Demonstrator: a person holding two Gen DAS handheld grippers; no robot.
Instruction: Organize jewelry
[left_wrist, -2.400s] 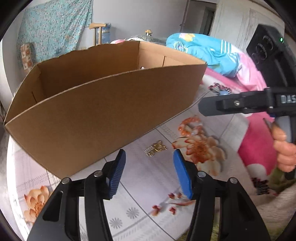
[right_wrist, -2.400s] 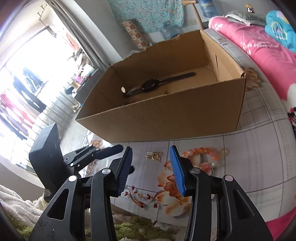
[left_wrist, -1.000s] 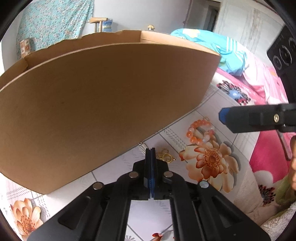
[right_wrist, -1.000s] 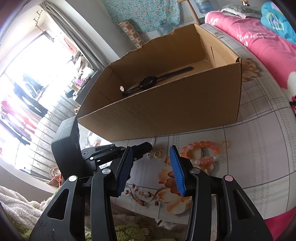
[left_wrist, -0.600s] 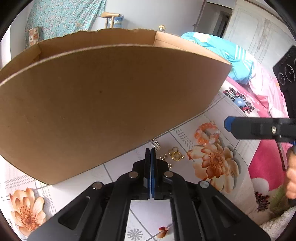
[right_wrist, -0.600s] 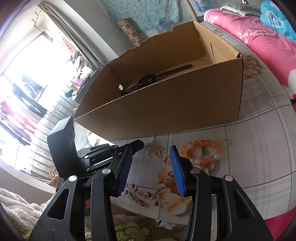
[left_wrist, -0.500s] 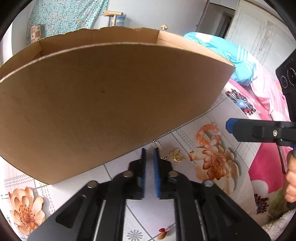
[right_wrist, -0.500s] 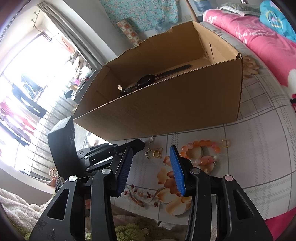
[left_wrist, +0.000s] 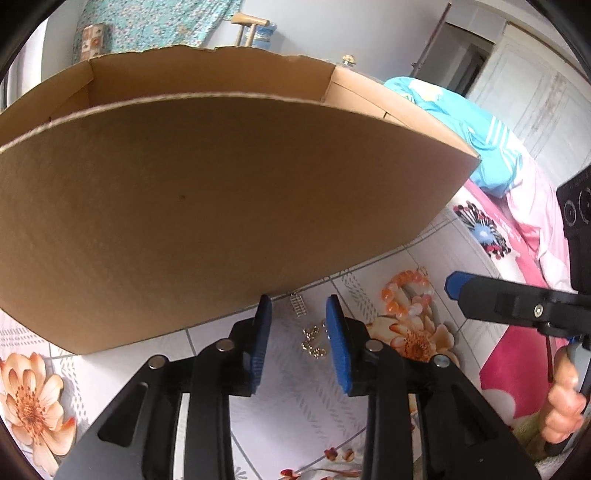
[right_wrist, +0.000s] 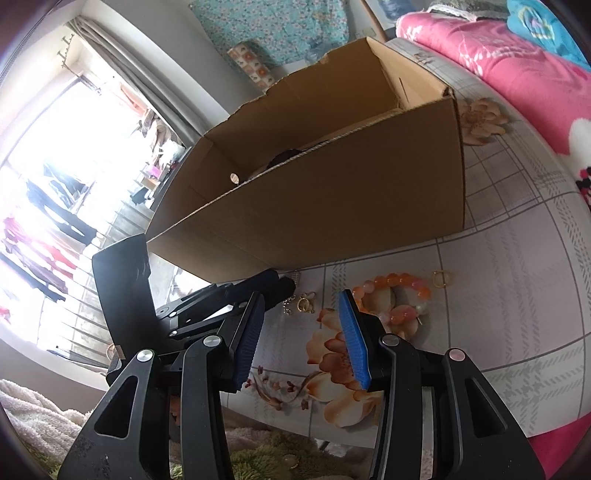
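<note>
My left gripper (left_wrist: 297, 314) hovers low over the flowered tablecloth, right in front of the cardboard box (left_wrist: 221, 206). Its jaws are opening and grip nothing. A gold earring (left_wrist: 314, 341) lies on the cloth between its blue pads (left_wrist: 338, 339), and a small silver piece (left_wrist: 299, 305) lies just ahead. An orange bead bracelet (left_wrist: 402, 291) rests to the right. My right gripper (right_wrist: 302, 295) is open and empty above the gold earring (right_wrist: 304, 304), close to the left gripper (right_wrist: 280, 282). A gold ring (right_wrist: 441, 278) lies beyond the bracelet (right_wrist: 391, 291). A dark watch (right_wrist: 284, 157) peeks out of the box (right_wrist: 332, 206).
The box's tall front wall stands close ahead of both grippers. A pink quilt (right_wrist: 517, 66) and a blue one (left_wrist: 461, 122) lie to the right. A fluffy rug (right_wrist: 258, 454) sits below the table edge. A person's fingers (left_wrist: 565, 402) hold the right gripper's handle.
The left gripper's jaws were pressed shut over the earring and have parted; the earring stays on the cloth. The right gripper has stayed open in about the same place.
</note>
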